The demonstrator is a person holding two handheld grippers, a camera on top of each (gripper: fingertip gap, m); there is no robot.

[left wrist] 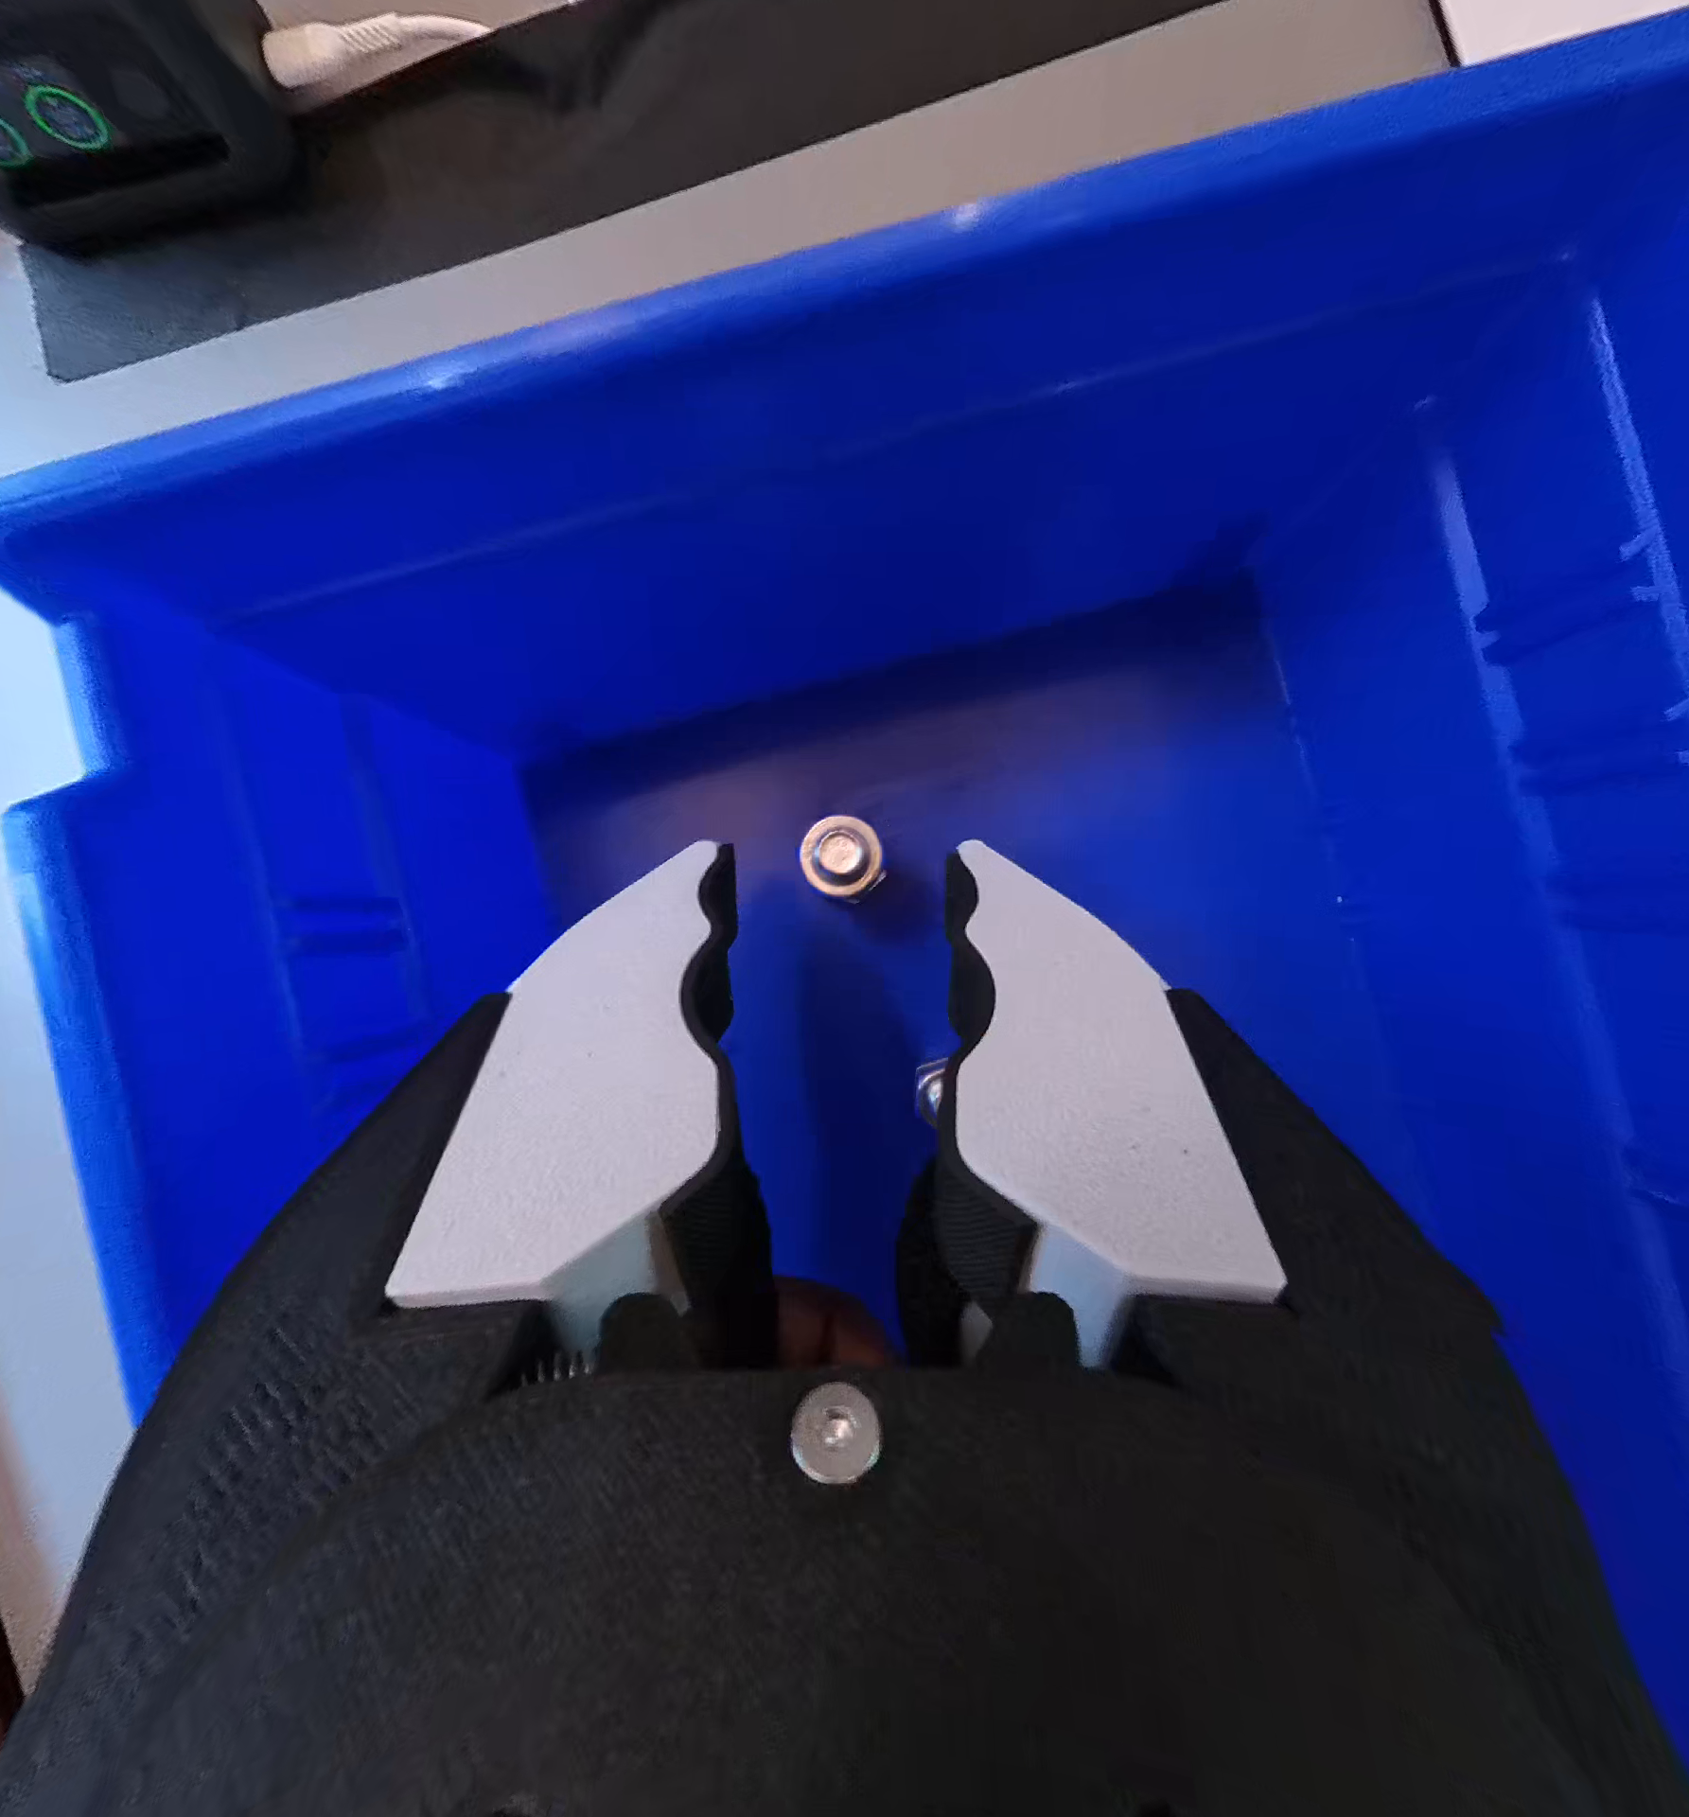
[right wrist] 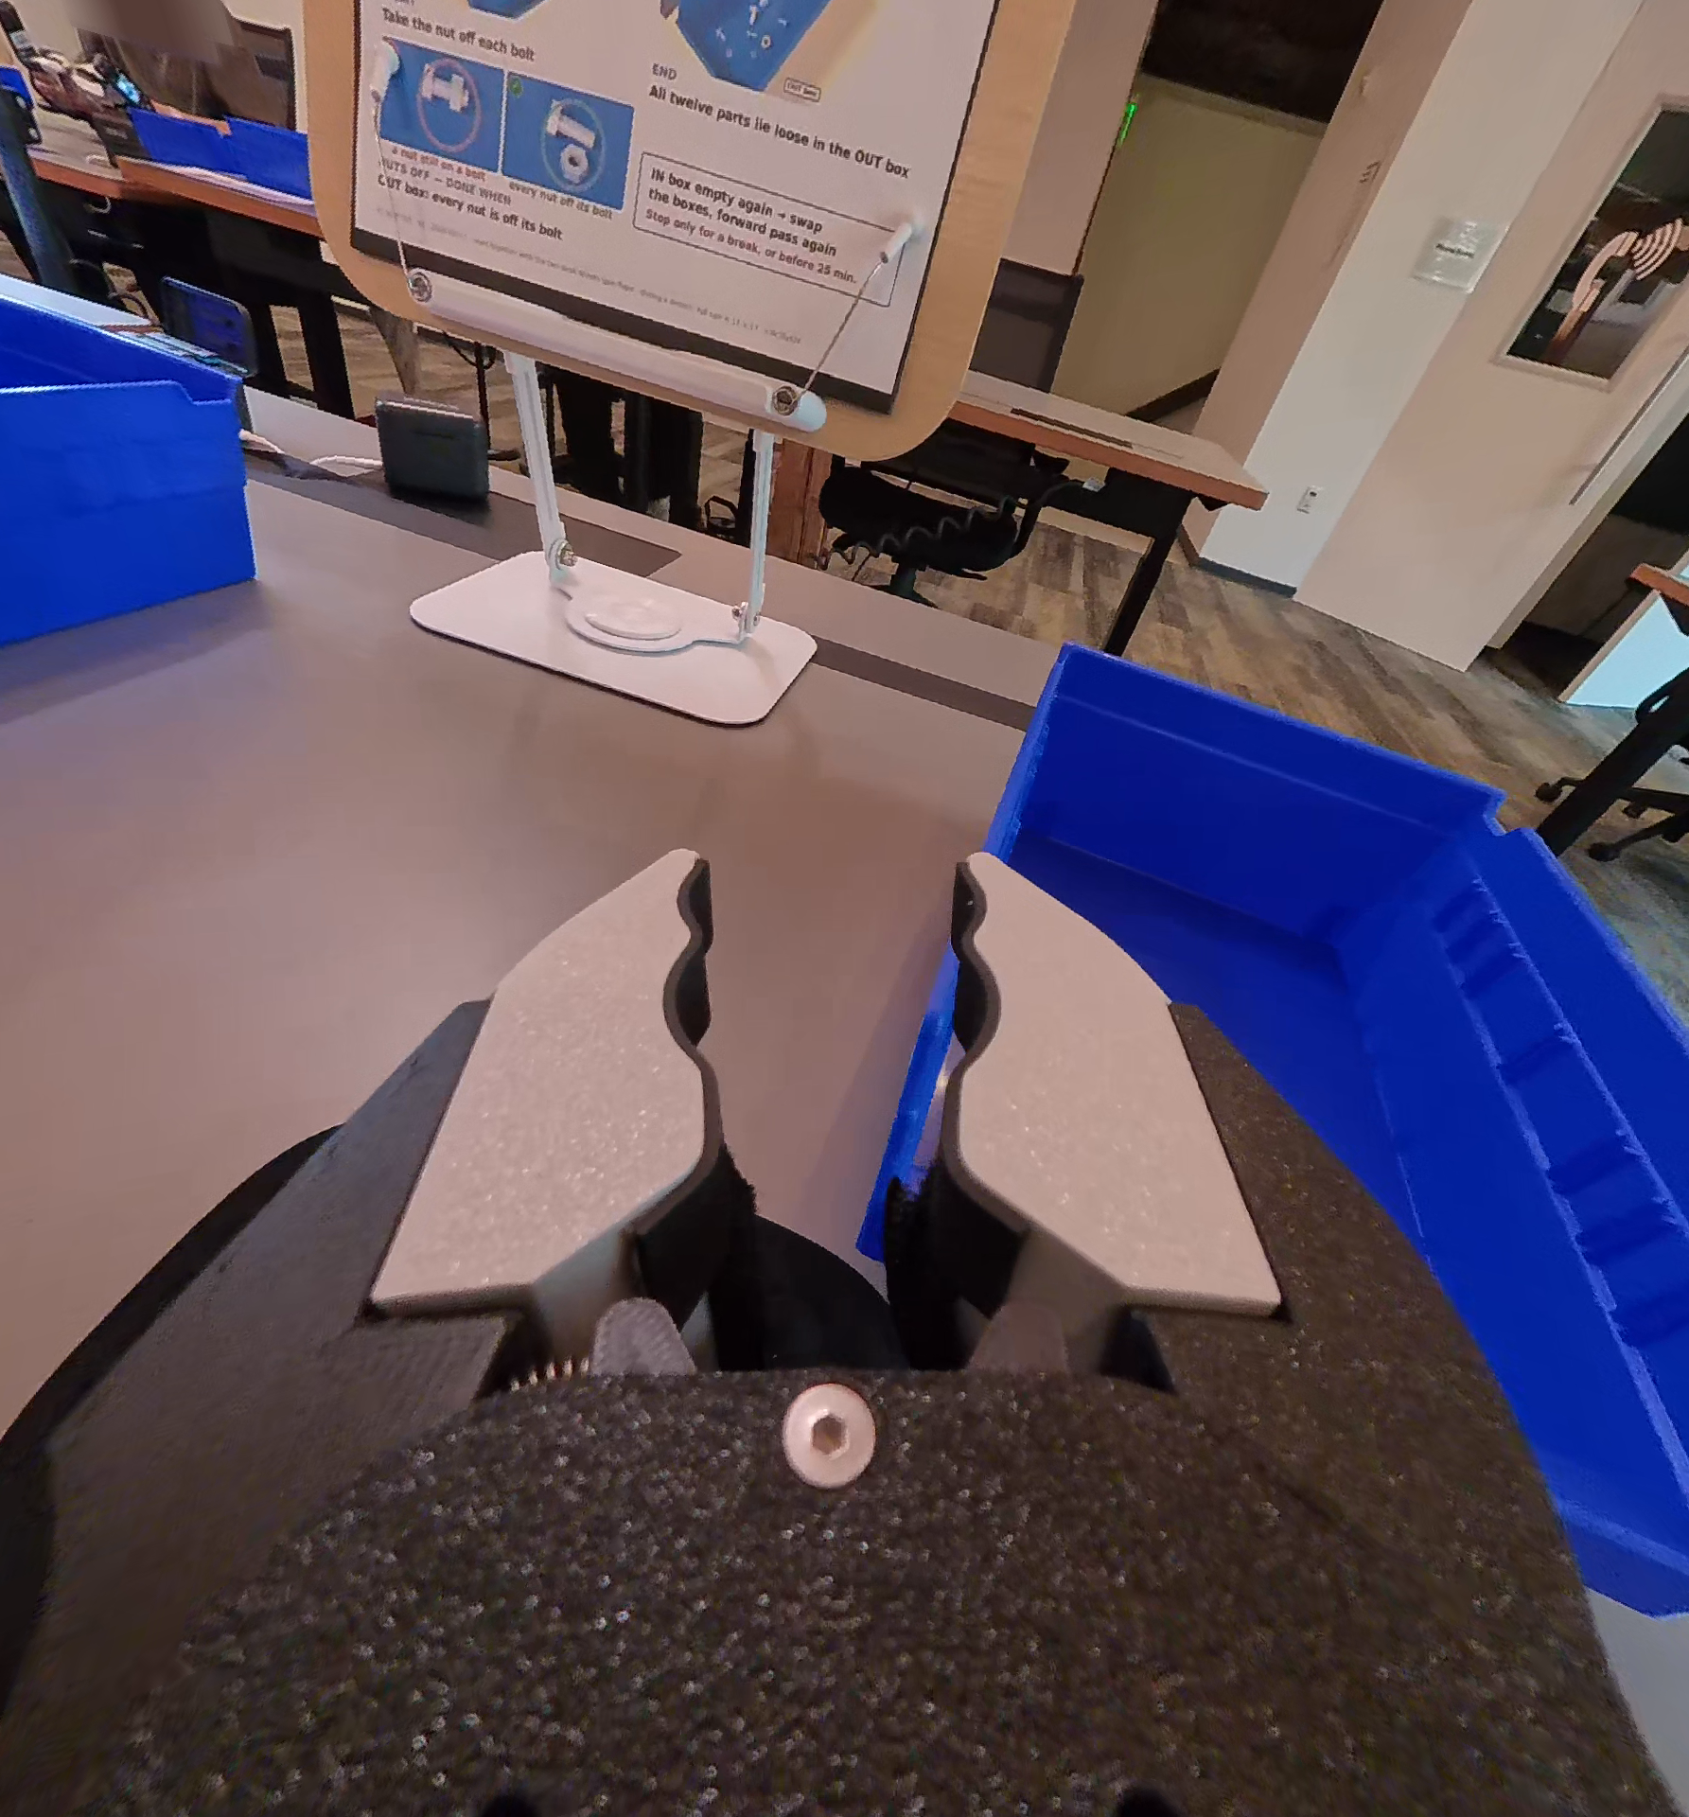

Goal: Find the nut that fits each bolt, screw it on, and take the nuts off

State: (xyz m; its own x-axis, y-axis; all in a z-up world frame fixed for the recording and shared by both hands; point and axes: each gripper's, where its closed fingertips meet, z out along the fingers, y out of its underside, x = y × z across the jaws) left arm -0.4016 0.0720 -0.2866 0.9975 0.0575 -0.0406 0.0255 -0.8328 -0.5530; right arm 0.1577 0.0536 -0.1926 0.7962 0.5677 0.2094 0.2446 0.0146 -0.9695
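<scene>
- Left gripper (left wrist: 840, 865) hangs parted and empty inside the blue bin (left wrist: 820, 472); its bolt (left wrist: 842, 858) stands just beyond the tips and could tip or skid.
- Right gripper (right wrist: 830, 880), parted and empty, hovers over the table (right wrist: 329, 836).

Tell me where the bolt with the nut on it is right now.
In the left wrist view, the bolt with the nut stands on the floor of the blue bin, just beyond the open left gripper, between its fingertips.
</scene>
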